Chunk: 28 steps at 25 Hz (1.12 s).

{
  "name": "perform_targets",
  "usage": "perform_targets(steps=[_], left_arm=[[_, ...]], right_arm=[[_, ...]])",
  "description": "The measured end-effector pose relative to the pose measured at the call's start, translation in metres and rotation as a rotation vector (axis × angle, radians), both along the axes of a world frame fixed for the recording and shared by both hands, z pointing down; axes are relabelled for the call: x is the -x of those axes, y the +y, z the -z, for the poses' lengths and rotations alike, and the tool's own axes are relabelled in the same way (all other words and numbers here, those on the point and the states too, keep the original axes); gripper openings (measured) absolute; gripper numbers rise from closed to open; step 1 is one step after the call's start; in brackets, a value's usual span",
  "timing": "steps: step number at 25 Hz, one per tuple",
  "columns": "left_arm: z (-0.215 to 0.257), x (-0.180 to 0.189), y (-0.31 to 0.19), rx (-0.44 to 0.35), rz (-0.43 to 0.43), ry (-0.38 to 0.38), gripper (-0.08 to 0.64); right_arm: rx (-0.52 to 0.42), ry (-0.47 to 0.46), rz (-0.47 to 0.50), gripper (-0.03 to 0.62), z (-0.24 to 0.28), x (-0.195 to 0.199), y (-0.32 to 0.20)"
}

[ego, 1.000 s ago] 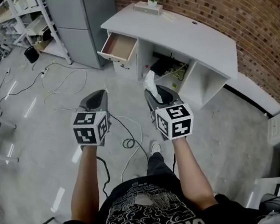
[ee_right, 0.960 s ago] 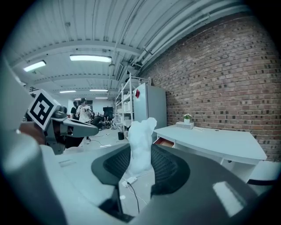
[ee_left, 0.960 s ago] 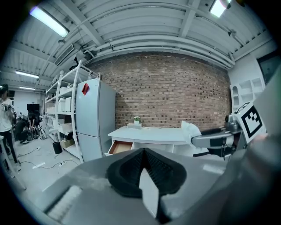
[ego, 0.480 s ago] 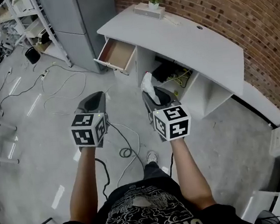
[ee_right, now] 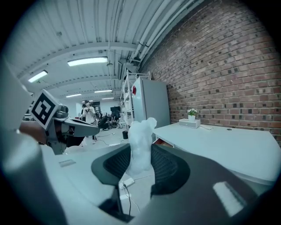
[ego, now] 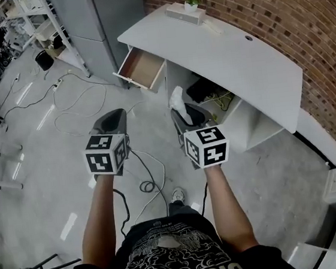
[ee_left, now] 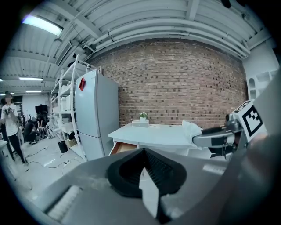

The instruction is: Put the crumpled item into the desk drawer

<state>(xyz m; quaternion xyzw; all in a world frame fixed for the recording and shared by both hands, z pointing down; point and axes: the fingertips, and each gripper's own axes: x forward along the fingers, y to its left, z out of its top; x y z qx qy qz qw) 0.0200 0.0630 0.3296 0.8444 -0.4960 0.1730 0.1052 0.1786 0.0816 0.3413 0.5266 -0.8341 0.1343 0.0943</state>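
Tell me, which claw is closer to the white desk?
Right. The right claw, holding the crumpled item, is just before the desk; the left claw is farther out.

Head (downward) and gripper views share desk (ego: 237, 56).

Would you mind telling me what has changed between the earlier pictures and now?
The person has walked closer to the desk: it and its open drawer sit lower and larger in the head view. Nothing was taken or released. The right gripper still clamps the crumpled white item; the left gripper stays shut and empty; the drawer remains open.
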Motion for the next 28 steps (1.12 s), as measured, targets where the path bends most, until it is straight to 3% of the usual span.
perform_targets(steps=[12, 28], left_arm=[[0.005, -0.006, -0.031, -0.01, 0.088, -0.023, -0.002], [-0.003, -0.001, -0.058, -0.01, 0.128, -0.016, -0.002]], right_arm=[[0.004, -0.018, 0.088, 0.146, -0.002, -0.011, -0.04], [0.02, 0.005, 0.16, 0.146, -0.016, 0.004, -0.076]])
